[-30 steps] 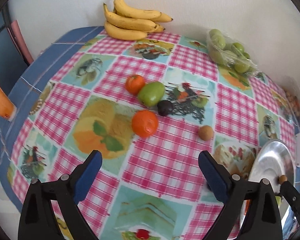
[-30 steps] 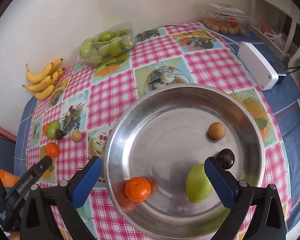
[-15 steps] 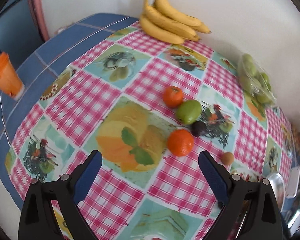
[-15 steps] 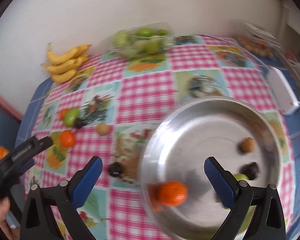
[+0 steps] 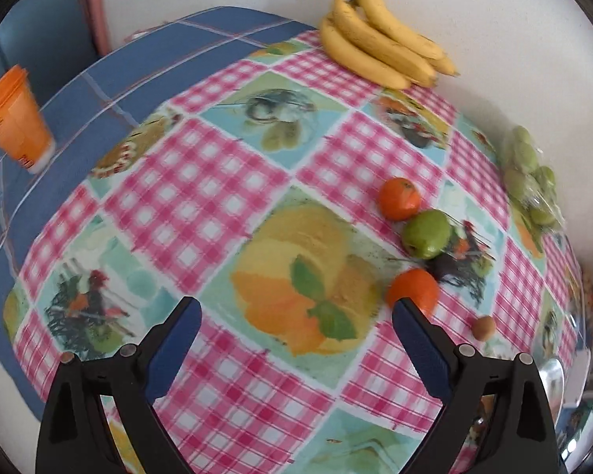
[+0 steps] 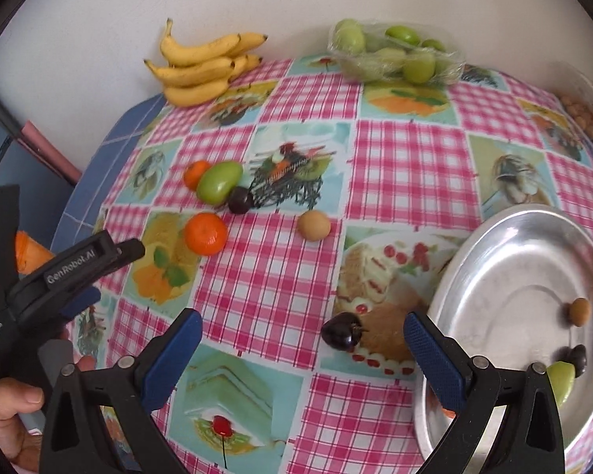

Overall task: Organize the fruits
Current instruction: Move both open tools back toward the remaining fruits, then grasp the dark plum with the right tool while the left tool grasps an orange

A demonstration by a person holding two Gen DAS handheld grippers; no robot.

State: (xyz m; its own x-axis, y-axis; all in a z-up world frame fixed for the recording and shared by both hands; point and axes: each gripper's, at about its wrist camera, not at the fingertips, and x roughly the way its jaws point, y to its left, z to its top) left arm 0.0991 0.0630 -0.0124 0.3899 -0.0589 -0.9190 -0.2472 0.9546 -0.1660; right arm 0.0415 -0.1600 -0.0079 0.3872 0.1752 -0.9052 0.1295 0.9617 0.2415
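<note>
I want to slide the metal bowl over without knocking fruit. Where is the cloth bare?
Bare cloth lies between the tan fruit and the bowl, and behind it toward the bagged green fruit. A dark fruit sits by the bowl's near rim. Crowded: the oranges, green fruit and dark fruit cluster.

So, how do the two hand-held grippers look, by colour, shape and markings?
Each hand-held gripper has black, angular plastic arms with silver rivets and long blue textured finger pads. The left hand-held gripper carries white "GenRobot.AI" lettering on its black body. No cables or sleeves are visible.
</note>
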